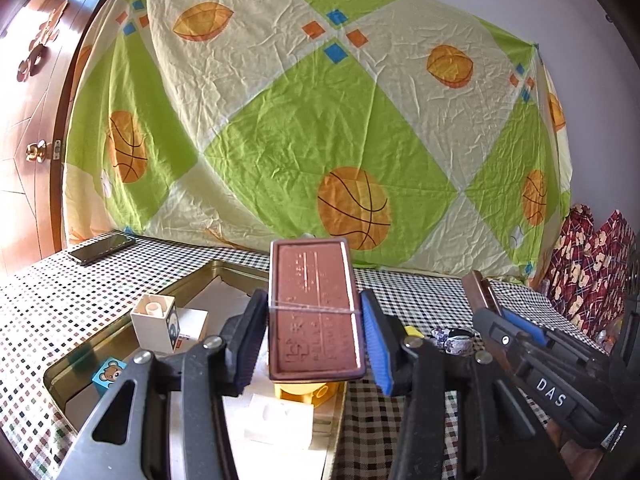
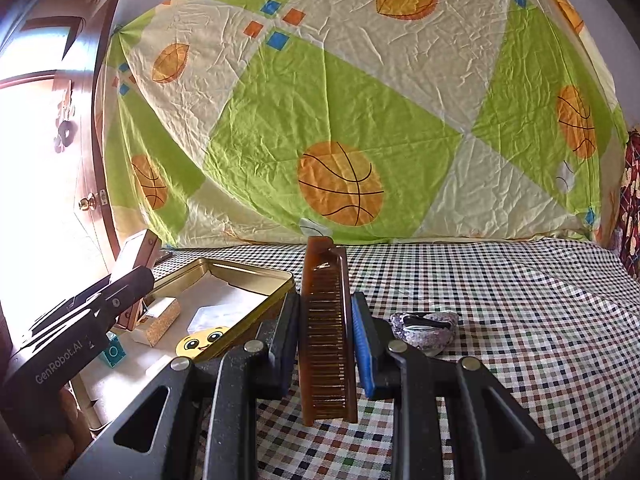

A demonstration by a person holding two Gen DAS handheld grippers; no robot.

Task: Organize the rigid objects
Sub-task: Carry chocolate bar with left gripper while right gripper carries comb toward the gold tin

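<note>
My left gripper [image 1: 315, 334] is shut on a flat brown rectangular case [image 1: 314, 308] with embossed lettering, held above the gold metal tray [image 1: 224, 270]. In the right wrist view the same case [image 2: 134, 256] shows at the left above the tray [image 2: 224, 268]. My right gripper [image 2: 326, 340] is shut on a brown comb [image 2: 326, 332], held upright above the checked tablecloth, right of the tray. The comb [image 1: 480, 292] also shows at the right in the left wrist view.
The tray holds a white cube [image 1: 154, 326], a blue bear block [image 1: 108, 374], a yellow piece [image 1: 306, 394], a cork-sided block [image 2: 158, 322] and a yellow smiley toy [image 2: 202, 342]. A patterned hair clip [image 2: 426, 330] lies right of the tray. A phone [image 1: 102, 249] lies far left.
</note>
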